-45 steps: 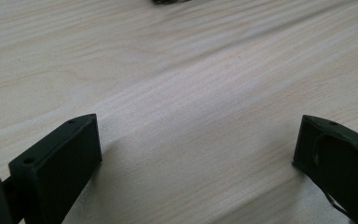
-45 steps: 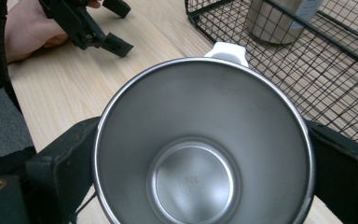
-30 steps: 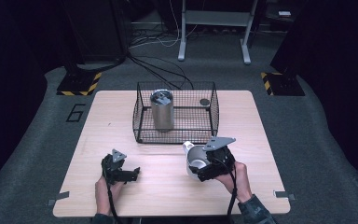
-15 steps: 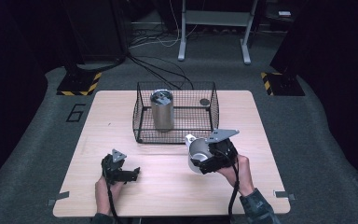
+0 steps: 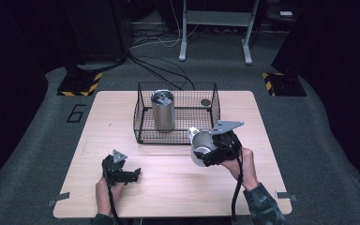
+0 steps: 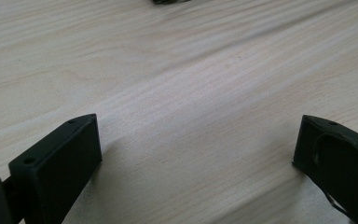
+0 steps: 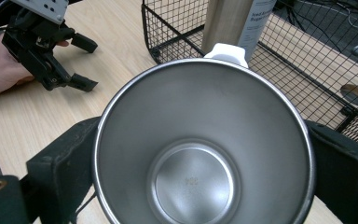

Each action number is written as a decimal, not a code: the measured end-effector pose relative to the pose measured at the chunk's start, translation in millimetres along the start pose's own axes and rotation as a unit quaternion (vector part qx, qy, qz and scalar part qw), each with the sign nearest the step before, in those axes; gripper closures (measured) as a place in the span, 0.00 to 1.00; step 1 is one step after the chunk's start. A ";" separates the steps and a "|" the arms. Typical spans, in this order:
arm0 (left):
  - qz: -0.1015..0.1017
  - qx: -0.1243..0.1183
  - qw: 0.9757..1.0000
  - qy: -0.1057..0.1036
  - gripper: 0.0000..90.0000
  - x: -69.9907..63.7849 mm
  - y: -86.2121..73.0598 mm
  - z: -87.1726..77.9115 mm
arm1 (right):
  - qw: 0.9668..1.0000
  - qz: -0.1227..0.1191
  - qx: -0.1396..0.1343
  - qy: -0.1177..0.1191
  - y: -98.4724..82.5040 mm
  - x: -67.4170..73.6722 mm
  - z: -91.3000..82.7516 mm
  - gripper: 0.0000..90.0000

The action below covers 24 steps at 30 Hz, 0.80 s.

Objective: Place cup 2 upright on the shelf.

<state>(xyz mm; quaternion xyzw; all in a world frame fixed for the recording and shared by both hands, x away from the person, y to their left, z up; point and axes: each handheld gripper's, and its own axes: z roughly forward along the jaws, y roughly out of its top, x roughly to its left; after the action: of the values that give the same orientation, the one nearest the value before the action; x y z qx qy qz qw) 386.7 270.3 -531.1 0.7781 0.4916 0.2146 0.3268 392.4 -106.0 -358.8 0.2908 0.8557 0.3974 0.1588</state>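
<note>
A steel cup with a white handle is held tilted above the table, just in front of the wire basket. My right gripper is shut on it. In the right gripper view the cup opens toward the camera and is empty, with a black jaw against each side. A tall steel tumbler stands upright inside the basket. My left gripper rests low on the table at front left, open. In the left gripper view its jaws stand wide apart over bare wood, nothing between them.
A small dark round object lies in the basket's back right corner. The wooden table has free room to the left and right of the basket. Beyond it are a grey floor, cables and a metal stand.
My right gripper has lifted the cup and carried it away from the front edge toward the basket. The left gripper has stayed put.
</note>
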 end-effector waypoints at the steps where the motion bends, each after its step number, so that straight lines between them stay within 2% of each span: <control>1: 0.000 0.000 1.000 0.000 0.00 0.0 0.0 0.0 | 1.000 -0.007 0.002 0.001 1.5 -1.8 -0.7 0.06; 4: 0.000 0.000 1.000 0.000 0.00 0.0 0.0 0.0 | 1.000 -0.002 0.002 -0.001 5.7 -3.1 -1.9 0.06; 6: 0.000 0.000 1.000 0.000 0.00 0.0 0.0 0.0 | 1.000 -0.011 -0.001 -0.001 9.0 -6.2 -2.1 0.06; 11: 0.000 0.000 1.000 0.000 0.00 0.0 0.0 0.0 | 1.000 -0.006 -0.002 -0.005 15.6 -10.4 -2.2 0.06; 13: 0.000 0.000 1.000 0.000 0.00 0.0 0.0 0.0 | 1.000 -0.012 -0.006 -0.009 18.5 -12.3 -1.8 0.06; 24: 0.001 0.004 1.000 0.000 0.00 0.2 0.3 -0.5 | 1.000 -0.013 -0.011 -0.016 33.4 -21.4 -1.9 0.06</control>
<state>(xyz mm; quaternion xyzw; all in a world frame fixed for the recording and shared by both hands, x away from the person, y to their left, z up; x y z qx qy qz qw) 386.6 270.5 -530.5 0.7801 0.4915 0.2126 0.3236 420.6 -103.4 -331.0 0.2843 0.8522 0.4002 0.1808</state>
